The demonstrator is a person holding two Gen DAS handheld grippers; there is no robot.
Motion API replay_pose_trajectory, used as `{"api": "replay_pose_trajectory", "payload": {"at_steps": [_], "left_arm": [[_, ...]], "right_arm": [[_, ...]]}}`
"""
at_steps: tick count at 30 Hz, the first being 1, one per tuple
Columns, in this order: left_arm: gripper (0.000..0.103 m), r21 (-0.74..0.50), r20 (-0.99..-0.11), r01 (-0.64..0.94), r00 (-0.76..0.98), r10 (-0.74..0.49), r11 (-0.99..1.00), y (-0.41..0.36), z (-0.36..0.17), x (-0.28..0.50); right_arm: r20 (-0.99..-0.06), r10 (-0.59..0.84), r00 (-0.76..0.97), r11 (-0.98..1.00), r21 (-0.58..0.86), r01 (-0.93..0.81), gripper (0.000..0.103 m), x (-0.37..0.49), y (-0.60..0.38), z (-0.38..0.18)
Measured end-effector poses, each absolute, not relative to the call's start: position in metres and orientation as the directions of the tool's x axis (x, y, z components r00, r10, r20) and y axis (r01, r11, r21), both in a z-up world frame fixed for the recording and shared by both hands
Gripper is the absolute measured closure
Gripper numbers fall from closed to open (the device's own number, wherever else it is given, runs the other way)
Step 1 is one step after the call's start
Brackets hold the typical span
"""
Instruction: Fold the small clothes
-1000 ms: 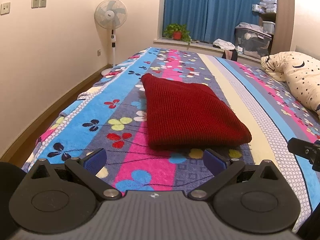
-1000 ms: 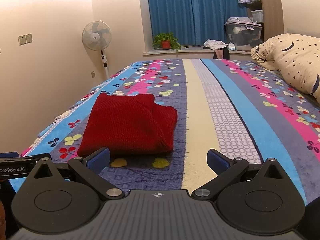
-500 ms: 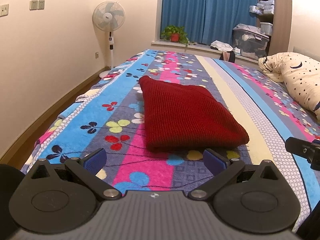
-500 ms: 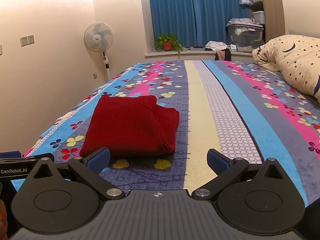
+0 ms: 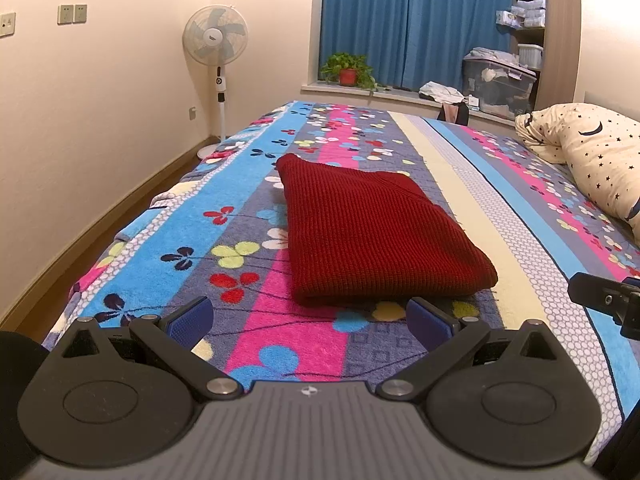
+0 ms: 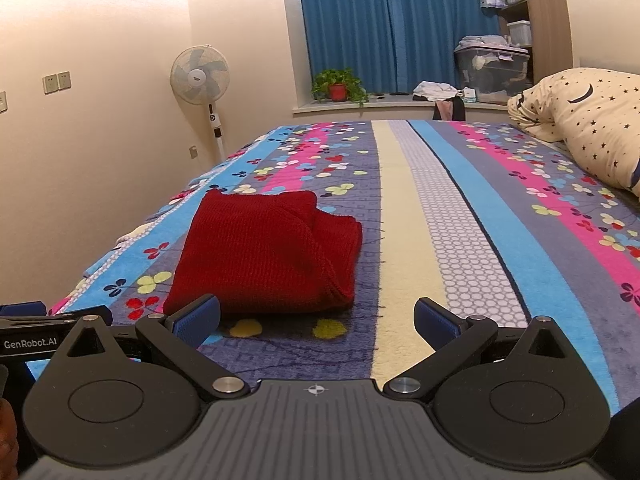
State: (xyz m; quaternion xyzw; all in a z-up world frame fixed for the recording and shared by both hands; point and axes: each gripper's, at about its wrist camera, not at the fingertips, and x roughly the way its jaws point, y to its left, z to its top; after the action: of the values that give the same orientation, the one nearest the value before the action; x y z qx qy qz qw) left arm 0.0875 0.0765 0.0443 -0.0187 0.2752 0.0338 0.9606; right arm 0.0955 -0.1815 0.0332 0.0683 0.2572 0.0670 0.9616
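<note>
Folded red knit garment lying on the flowered bed blanket, sitting just ahead of the left tool, ahead and left of the right tool, both tools hovering low, level, fingers spread apart, gripping nothing

Both wrist cameras sit low over the near end of the bed, facing 12 o'clock toward the blue curtains. They share the folded red sweater: centred and near from the left, at 11 o'clock from the right.
</note>
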Motion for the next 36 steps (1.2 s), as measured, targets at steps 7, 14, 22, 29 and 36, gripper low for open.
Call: {"api": "replay_pose_trajectory", "payload": {"at_steps": [7,14,22,29,36], "left_arm": [[0.0,-0.016,-0.528,-0.075,0.847,0.056,0.997,0.0772,0.0441,0.0878],[0.0,-0.014,-0.528,-0.073,0.847,0.055,0.997,0.078,0.0437,0.0883],[0.0,-0.014,-0.528,-0.073,0.848,0.055,0.997,0.0781,0.0438,0.0883],[0.0,-0.013,-0.526,-0.065,0.849,0.049,0.998,0.0814,0.0447,0.09],[0.0,-0.015,-0.519,-0.067,0.853,0.05,0.998,0.0846,0.0461,0.0899]], "right_arm": [[-0.486,0.167,0.858,0.981,0.168,-0.096,0.001,0.096,-0.1822,0.0329],[-0.488,0.17,0.856,0.981,0.17,-0.098,0.001,0.0964,-0.1799,0.0324],[-0.491,0.174,0.854,0.98,0.171,-0.101,0.001,0.0967,-0.1795,0.0299],[-0.491,0.173,0.854,0.98,0.171,-0.101,0.001,0.0967,-0.179,0.0291],[-0.49,0.176,0.854,0.98,0.171,-0.103,0.001,0.0965,-0.1784,0.029]]}}
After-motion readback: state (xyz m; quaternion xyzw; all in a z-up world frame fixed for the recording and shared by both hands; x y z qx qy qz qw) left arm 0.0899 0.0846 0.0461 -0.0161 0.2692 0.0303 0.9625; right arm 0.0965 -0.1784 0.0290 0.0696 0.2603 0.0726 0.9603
